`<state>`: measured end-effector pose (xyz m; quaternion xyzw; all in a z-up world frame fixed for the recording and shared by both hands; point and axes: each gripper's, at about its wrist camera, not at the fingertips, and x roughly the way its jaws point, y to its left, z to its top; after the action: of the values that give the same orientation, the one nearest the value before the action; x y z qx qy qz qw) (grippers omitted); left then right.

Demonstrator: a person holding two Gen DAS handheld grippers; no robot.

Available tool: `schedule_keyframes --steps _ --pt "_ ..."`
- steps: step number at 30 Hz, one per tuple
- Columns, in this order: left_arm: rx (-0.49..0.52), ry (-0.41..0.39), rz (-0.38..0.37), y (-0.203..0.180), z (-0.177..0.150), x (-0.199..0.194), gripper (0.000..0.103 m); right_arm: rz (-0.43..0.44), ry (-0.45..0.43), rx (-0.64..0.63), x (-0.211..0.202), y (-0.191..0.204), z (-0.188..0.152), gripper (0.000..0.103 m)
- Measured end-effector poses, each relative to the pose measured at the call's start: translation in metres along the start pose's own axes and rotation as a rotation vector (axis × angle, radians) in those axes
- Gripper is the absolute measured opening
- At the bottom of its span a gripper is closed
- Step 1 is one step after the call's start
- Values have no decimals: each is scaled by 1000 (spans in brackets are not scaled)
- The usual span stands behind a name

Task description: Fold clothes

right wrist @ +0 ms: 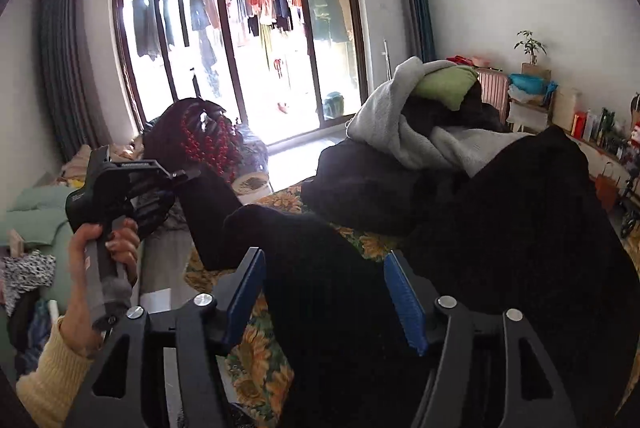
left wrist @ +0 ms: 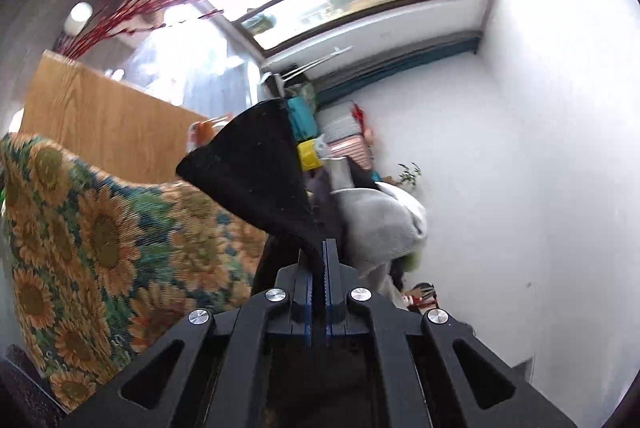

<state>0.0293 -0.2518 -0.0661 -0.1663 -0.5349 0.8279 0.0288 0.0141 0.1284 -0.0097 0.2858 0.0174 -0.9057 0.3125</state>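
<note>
Two grippers — the left gripper point(left wrist: 323, 248) pinches a black garment point(left wrist: 260, 163); the right gripper point(right wrist: 326, 292) gapes wide over it.

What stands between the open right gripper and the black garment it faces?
Nothing visible. The right gripper is open with the black garment already lying between its blue pads, apart from them. The left gripper is shut on another corner.

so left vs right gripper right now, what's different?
Left gripper is shut, pinching a corner of the black garment; right gripper is open, its blue pads apart with the black cloth lying between them, not clamped. In the right wrist view the left one is raised, off to the left; the right one points down at the cloth. Both are black, two-fingered, blue-padded.
</note>
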Motion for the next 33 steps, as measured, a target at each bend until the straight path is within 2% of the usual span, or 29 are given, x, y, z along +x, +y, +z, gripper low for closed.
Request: schedule_keyframes --steps 1,3,6,9,12,15,19,21,23,26,29,32,33 --pt "63 3 -29 -23 -2 -6 3 -1 -20 29 -18 -13 -6 79" --pt "174 21 -105 -68 -15 -13 3 -48 -46 77 -50 -40 -24 80" --pt "298 65 -217 -137 -43 -10 3 -157 -39 115 -76 -70 -49 82" --pt "403 124 -280 -202 -77 -2 3 -249 -8 122 -88 -87 -76 82" --pt "464 251 -326 -253 -126 17 3 -317 1 127 -95 -100 -94 82" --pt "511 411 -379 -285 -189 43 3 -414 -3 155 -107 -117 -105 82" --pt "610 611 -420 -302 -287 70 3 -564 -4 196 -129 -138 -123 82" --pt "627 725 -424 -298 -333 84 3 -600 -3 231 -140 -149 -135 82" --pt "649 819 -395 -286 -376 99 3 -618 -4 279 -151 -162 -149 82" --pt "646 877 -372 -261 -424 119 3 -624 -21 354 -167 -175 -169 82" --pt "607 921 -348 -240 -454 141 3 -634 -25 410 -180 -183 -188 82" --pt "601 946 -265 -227 -482 157 3 -632 -19 447 -184 -186 -201 82" --pt "596 952 -222 -221 -487 161 7 -621 -16 455 -185 -186 -204 82"
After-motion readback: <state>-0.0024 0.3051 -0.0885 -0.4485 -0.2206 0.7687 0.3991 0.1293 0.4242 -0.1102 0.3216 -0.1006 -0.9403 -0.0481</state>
